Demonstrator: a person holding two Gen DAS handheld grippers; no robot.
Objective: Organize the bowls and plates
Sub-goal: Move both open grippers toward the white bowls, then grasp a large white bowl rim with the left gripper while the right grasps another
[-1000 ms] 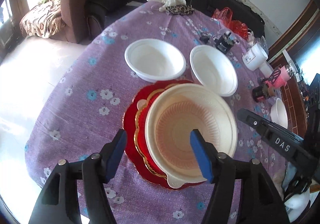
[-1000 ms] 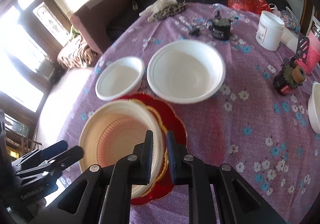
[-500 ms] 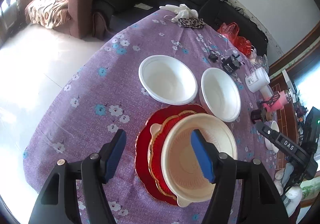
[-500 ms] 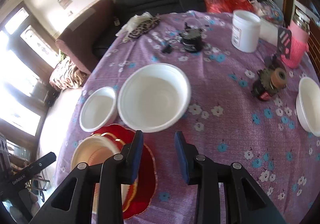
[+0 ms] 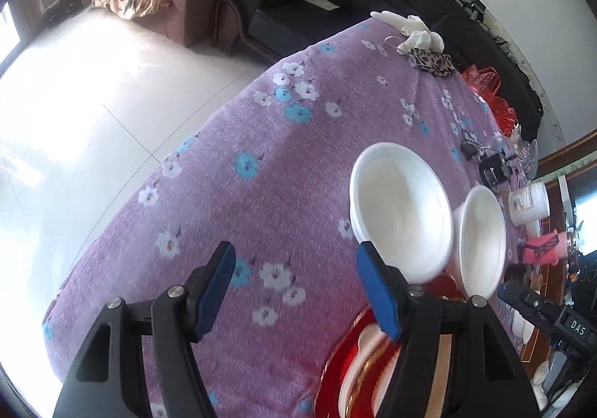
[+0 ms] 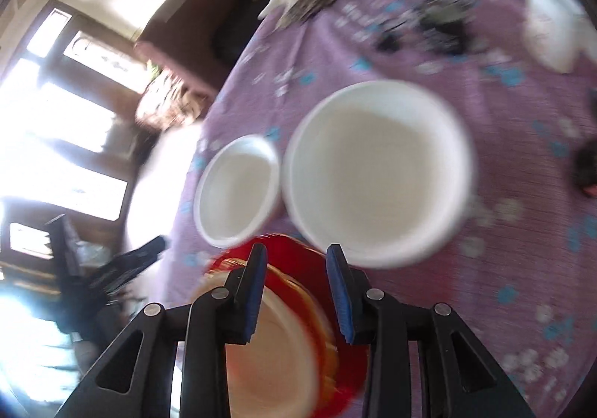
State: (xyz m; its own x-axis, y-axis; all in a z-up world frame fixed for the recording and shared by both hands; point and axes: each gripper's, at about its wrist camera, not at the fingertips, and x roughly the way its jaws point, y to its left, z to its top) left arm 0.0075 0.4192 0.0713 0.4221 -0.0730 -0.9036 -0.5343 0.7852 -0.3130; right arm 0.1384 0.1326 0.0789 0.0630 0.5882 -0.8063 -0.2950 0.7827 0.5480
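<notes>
A: Both grippers have swung away from the cream bowl (image 6: 268,354), now stacked on the red plates (image 6: 298,257).

B: Left gripper (image 5: 294,287) and right gripper (image 6: 296,291)?

A: Both apart, empty. Large white bowl (image 6: 377,172) sits just beyond the red plates, small white bowl (image 6: 237,190) beside it. They look light and thin; pinch the rim.

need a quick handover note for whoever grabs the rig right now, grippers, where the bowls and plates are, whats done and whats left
Left gripper: open, empty, over bare tablecloth.
Right gripper: open, empty, above the stack.
Stack: cream bowl on the red plates, near table edge.
Small white bowl and large white bowl sit side by side just beyond the stack, loose.
Done: cream bowl stacked on plates.
Left: likely the two white bowls.
</notes>
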